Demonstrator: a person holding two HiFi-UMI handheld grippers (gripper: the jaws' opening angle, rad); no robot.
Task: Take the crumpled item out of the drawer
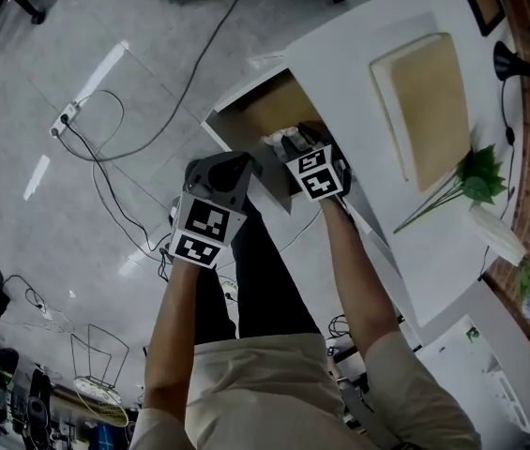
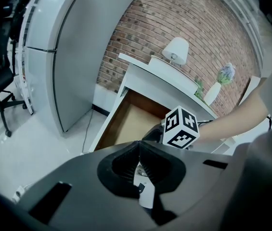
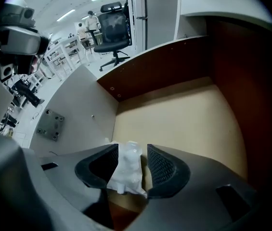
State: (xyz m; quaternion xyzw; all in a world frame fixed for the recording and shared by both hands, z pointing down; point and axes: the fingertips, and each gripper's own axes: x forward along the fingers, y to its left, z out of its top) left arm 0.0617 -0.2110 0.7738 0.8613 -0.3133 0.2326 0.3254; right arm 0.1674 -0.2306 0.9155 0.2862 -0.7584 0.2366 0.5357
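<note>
Drawer (image 3: 188, 124): crumpled item (image 3: 126, 170) lengthwise along right claw (image 3: 133, 147)

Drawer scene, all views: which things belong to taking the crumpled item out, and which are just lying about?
In the job:
open drawer
crumpled white item, between the open jaws of the right gripper
left gripper, shut, outside the drawer

Lying about:
lamp
green sprig
tan mat
power strip on the floor
office chair
</note>
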